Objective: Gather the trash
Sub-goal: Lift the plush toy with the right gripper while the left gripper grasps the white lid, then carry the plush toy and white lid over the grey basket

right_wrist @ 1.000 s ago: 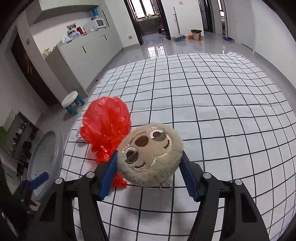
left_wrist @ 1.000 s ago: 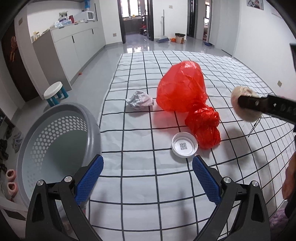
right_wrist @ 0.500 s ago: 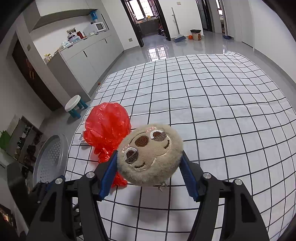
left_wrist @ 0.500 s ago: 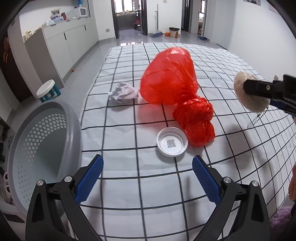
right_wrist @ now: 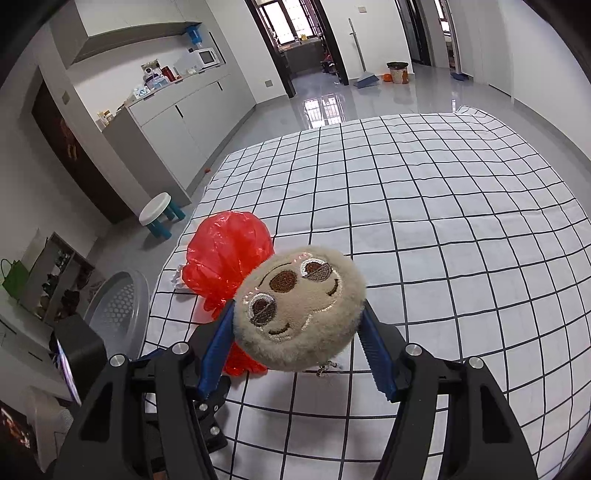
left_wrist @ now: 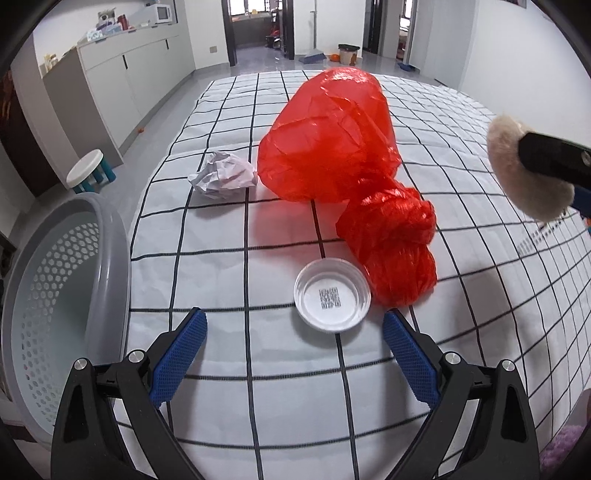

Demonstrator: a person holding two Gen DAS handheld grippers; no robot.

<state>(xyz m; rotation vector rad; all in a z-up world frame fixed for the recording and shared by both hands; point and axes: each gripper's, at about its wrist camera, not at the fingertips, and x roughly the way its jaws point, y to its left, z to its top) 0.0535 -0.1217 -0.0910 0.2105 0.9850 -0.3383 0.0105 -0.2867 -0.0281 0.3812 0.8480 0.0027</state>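
Left tongs [left_wrist: 293, 334]: standing apart, gripping nothing, hovering over the checked bed sheet [left_wrist: 221, 280].
Right tongs [right_wrist: 297, 334]: clamping a round plush toy [right_wrist: 299, 310].
Trash: white lid [left_wrist: 331, 299], red plastic bag [left_wrist: 332, 140] and crumpled paper [left_wrist: 223, 175] are lying on the sheet.
Basket [left_wrist: 55, 288]: standing beside the bed's left edge.

Glossy grey floor [right_wrist: 369, 99], white walls [right_wrist: 546, 55], grey cabinets [left_wrist: 122, 74], small stool [right_wrist: 160, 212], possibly daylit window [right_wrist: 288, 18]

bg: white stool [right_wrist: 159, 213] w/ blue legs | microwave [right_wrist: 205, 57] on counter | dustpan [right_wrist: 365, 79] nr doorway
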